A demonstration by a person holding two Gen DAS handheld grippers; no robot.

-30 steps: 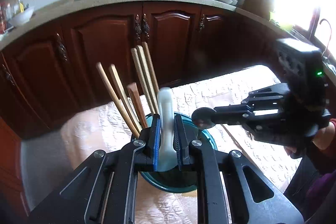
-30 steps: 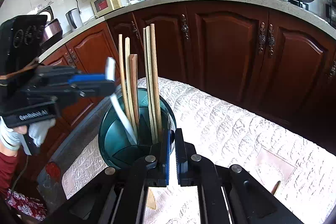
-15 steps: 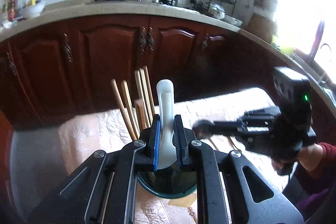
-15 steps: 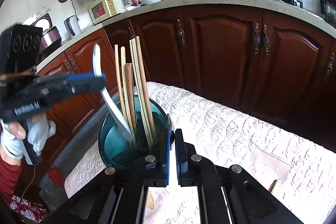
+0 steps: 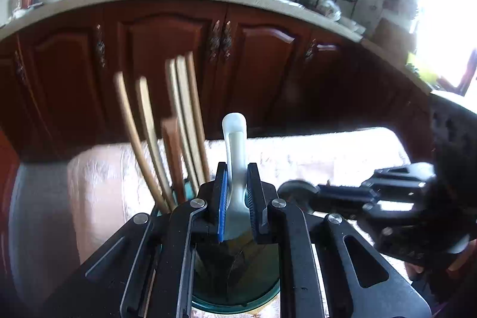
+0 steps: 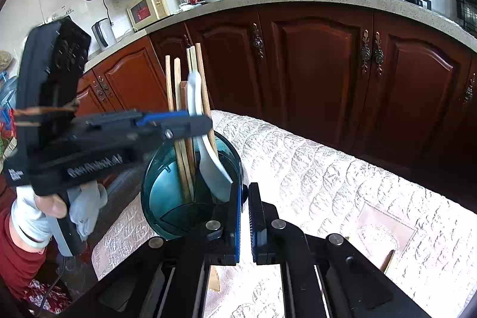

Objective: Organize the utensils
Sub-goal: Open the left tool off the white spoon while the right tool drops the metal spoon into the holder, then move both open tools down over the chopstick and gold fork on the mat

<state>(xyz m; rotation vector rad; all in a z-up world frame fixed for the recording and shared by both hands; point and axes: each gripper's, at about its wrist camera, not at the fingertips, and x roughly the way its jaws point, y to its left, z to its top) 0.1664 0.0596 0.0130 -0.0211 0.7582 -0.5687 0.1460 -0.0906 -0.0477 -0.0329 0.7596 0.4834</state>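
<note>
White spoon (image 6: 208, 166), teal holder (image 6: 155, 192), pale wooden chopsticks (image 6: 179, 97), seemingly cream quilted cloth (image 6: 313, 178).

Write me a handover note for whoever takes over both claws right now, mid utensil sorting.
Left claw: shut on the white spatula, gripping its handle; the blade end is already down inside the teal utensil holder.
Right claw: shut, holding nothing, hovering beside the holder's rim.
In the holder: wooden chopsticks and a flat wooden utensil, all standing upright.
Done: chopsticks stowed; spatula mostly inserted.
Left: open the left claw to release the spatula, then withdraw. One small wooden piece seems to lie on the white tablecloth at the right; it probably still needs collecting.
</note>
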